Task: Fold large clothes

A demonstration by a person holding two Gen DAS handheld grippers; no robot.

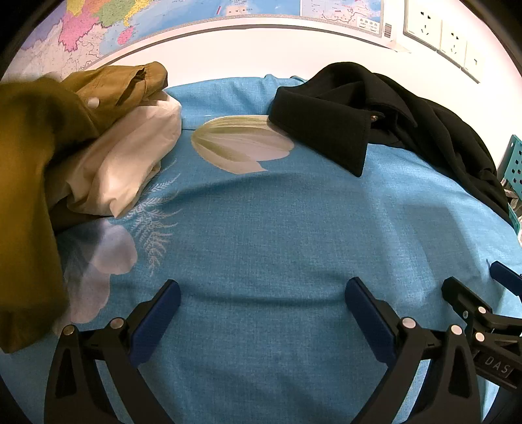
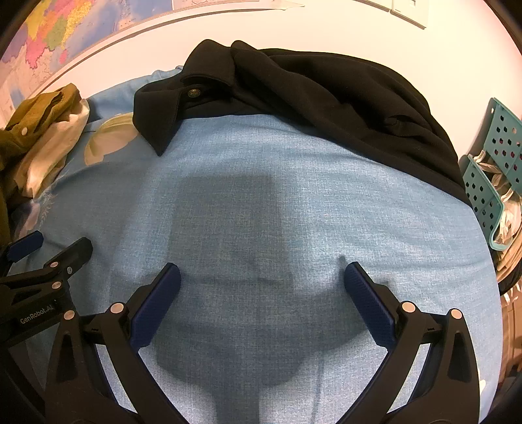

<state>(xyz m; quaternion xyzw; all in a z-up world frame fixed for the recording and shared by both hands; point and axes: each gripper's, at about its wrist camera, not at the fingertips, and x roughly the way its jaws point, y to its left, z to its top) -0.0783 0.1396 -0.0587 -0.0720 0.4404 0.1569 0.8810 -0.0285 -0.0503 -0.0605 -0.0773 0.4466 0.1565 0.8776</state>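
A black coat (image 1: 385, 120) (image 2: 313, 98) lies crumpled at the far right of the blue bed sheet (image 1: 267, 228) (image 2: 261, 202), collar toward the middle. An olive-brown jacket with a cream lining (image 1: 98, 137) (image 2: 39, 130) is heaped at the left. My left gripper (image 1: 262, 293) hovers open over bare sheet, empty, well short of both garments. My right gripper (image 2: 262, 277) is open and empty too, over the sheet below the black coat. In each view the other gripper shows at the edge: the right one (image 1: 483, 293), the left one (image 2: 49, 254).
A wall with a coloured map (image 1: 163, 19) and power sockets (image 1: 440, 36) runs behind the bed. A teal perforated basket (image 2: 492, 182) with crumpled items stands off the bed's right edge. A flower print (image 1: 238, 143) marks the sheet.
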